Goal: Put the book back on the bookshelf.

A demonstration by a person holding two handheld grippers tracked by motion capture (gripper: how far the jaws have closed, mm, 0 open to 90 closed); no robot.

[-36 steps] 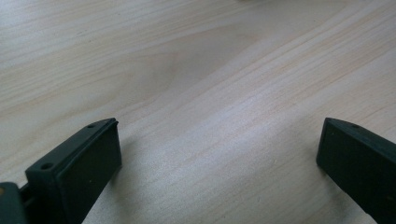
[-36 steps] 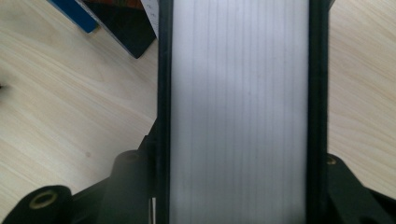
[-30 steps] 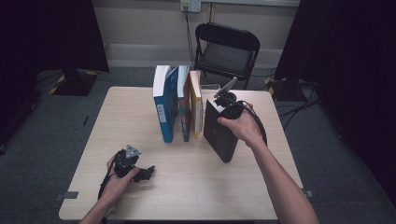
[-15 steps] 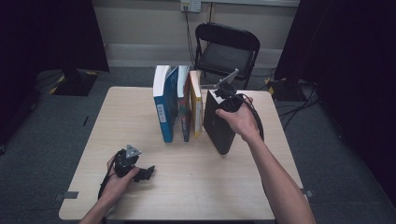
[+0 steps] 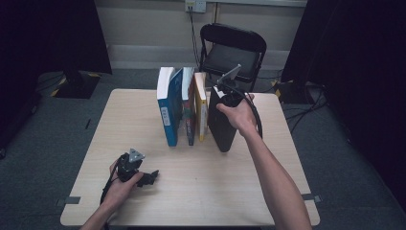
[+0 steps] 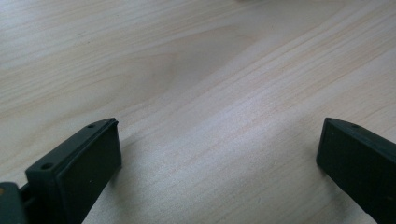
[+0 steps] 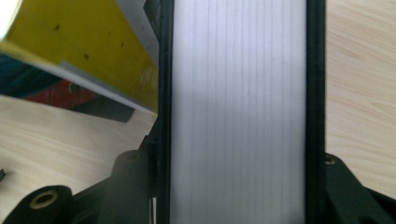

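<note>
No legible text anywhere. Pale label low on the blue book's [image 5: 168, 112] spine, its marks too small to read. Printing on the neighbouring spine [image 5: 189, 115] blurred beyond reading. Nothing legible on the yellow cover [image 7: 84, 46], the black book's page edges [image 7: 238, 112], or the table [image 6: 196, 93].

The black book [image 5: 221, 125] stands upright on the table, rightmost in the row.
</note>
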